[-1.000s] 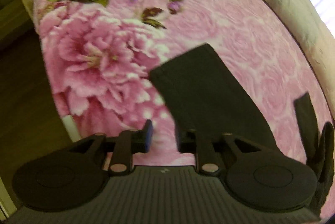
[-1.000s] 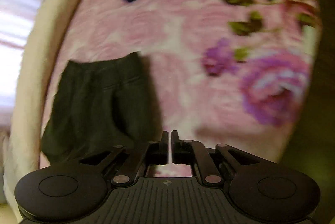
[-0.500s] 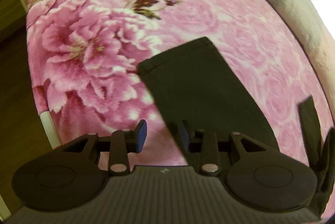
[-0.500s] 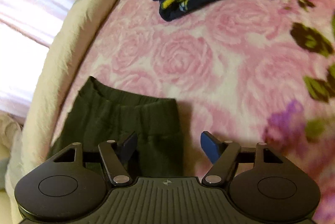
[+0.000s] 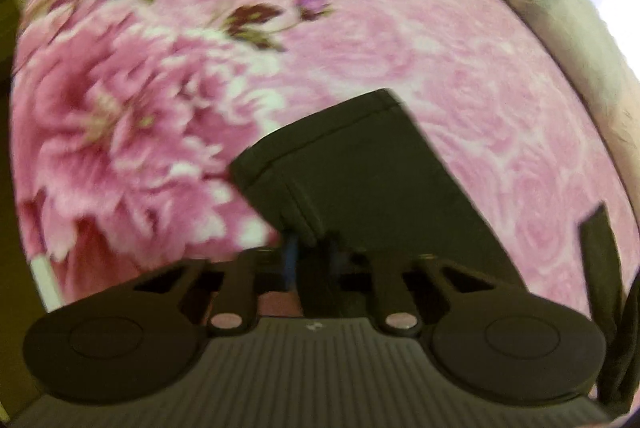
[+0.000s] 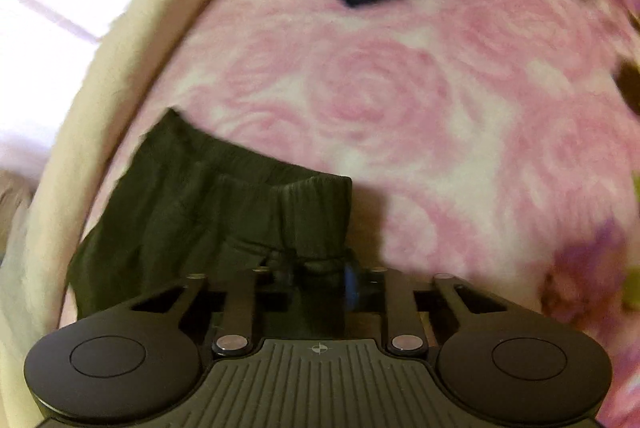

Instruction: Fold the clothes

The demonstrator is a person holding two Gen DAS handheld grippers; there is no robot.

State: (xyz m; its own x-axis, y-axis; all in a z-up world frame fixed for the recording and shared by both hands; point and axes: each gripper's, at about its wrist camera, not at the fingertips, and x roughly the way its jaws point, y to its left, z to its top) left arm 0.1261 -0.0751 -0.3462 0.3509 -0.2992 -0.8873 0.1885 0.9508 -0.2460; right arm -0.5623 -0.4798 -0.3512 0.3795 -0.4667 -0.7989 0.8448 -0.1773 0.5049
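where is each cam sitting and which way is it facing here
Left wrist: on the left gripper, angled down along its fingers at the leg end of the dark trousers on the pink floral blanket; only the gripper shows, pinching that end.
Right wrist: on the right gripper, angled down at the trousers' waistband; its jaws grip it.
Shared: the same trousers and blanket.
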